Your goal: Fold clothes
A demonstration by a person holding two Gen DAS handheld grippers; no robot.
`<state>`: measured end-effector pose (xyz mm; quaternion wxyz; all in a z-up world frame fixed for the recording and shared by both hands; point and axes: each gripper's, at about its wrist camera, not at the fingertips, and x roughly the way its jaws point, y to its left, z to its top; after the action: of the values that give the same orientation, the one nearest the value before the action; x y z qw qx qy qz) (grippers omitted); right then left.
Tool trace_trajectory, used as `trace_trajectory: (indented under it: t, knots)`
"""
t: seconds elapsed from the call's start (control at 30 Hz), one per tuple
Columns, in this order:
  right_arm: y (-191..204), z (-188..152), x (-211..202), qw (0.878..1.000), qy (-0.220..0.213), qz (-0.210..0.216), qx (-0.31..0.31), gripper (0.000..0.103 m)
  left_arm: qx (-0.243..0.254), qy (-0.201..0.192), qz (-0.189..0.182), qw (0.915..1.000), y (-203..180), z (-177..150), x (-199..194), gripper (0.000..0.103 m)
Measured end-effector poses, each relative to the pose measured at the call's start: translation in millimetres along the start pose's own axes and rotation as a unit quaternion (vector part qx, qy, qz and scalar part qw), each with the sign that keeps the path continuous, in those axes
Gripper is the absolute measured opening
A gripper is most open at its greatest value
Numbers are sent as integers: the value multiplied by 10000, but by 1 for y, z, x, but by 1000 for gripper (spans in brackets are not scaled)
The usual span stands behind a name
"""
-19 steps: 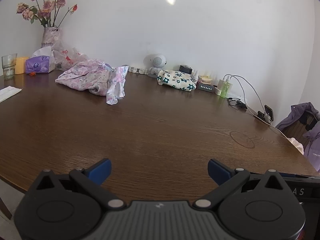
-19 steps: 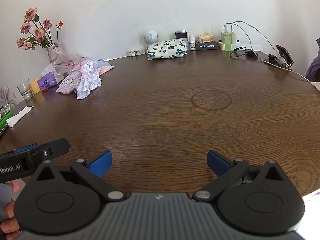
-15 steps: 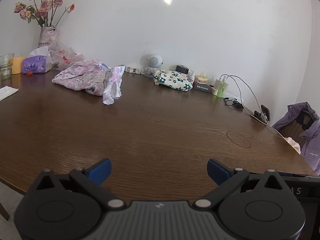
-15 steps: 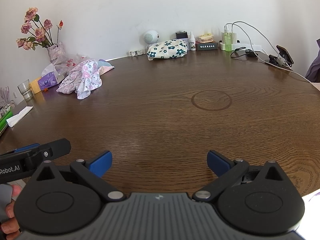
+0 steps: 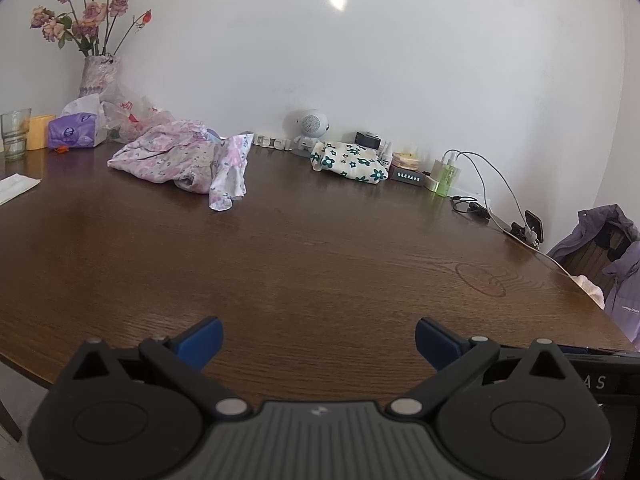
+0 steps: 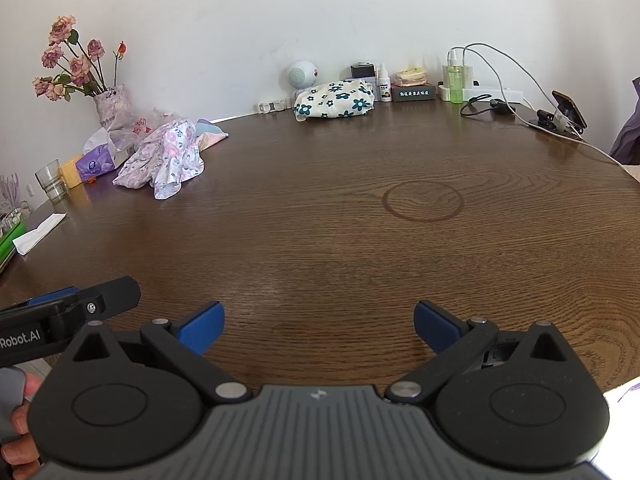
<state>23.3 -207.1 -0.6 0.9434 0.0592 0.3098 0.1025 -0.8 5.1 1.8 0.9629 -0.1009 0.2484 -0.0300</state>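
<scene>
Hovering over the near edge of the wooden table (image 5: 320, 248) with left gripper (image 5: 319, 334) and right gripper (image 6: 319, 322) both spread and empty, seemingly before any folding, needing a reach to the crumpled pink floral garment (image 5: 180, 160) near the vase (image 5: 100, 76)

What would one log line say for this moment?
stage: before first grasp | left claw: open, empty | right claw: open, empty | pink floral garment: crumpled, untouched | table

Crumpled pink floral garment (image 5: 180, 158) on table (image 5: 320, 260)
</scene>
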Motion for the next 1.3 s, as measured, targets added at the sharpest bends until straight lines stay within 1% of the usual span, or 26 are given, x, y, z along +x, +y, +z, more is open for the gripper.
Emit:
trace_trajectory:
  t: [1.3]
  knots:
    - [1,0,0,10000,12,29,-2,103,-26,5,51,10000,4,-1,0,103]
